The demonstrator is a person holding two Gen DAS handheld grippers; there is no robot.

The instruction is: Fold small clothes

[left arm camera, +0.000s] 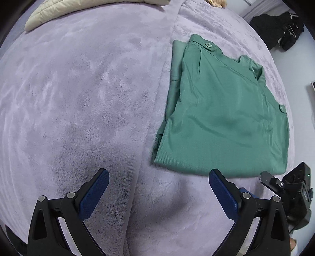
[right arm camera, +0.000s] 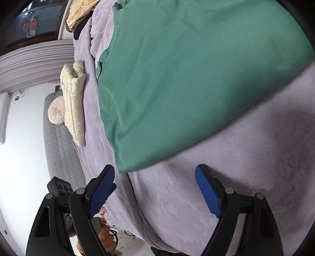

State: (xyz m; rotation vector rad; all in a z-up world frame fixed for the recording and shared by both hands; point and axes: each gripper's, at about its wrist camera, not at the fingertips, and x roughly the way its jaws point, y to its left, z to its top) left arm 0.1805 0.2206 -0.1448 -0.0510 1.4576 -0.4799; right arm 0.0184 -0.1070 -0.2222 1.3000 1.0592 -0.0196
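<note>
A green garment point(left arm camera: 222, 116) with buttons lies folded into a rough rectangle on the lilac fleece blanket point(left arm camera: 78, 98). In the left wrist view it sits ahead and to the right of my left gripper point(left arm camera: 158, 175), which is open and empty over bare blanket. The right gripper's body point(left arm camera: 291, 189) shows at that view's lower right, beside the garment's near corner. In the right wrist view the garment point(right arm camera: 187, 78) fills the upper frame, its corner just beyond my right gripper point(right arm camera: 155, 173), which is open and empty above the blanket point(right arm camera: 236, 177).
A cream quilted jacket point(left arm camera: 88, 9) lies at the blanket's far edge; it also shows in the right wrist view point(right arm camera: 73, 102). A black heap point(left arm camera: 279, 29) sits on the floor at right. A grey quilted sofa point(right arm camera: 59, 153) with a round cushion point(right arm camera: 57, 113) stands beyond the bed's edge.
</note>
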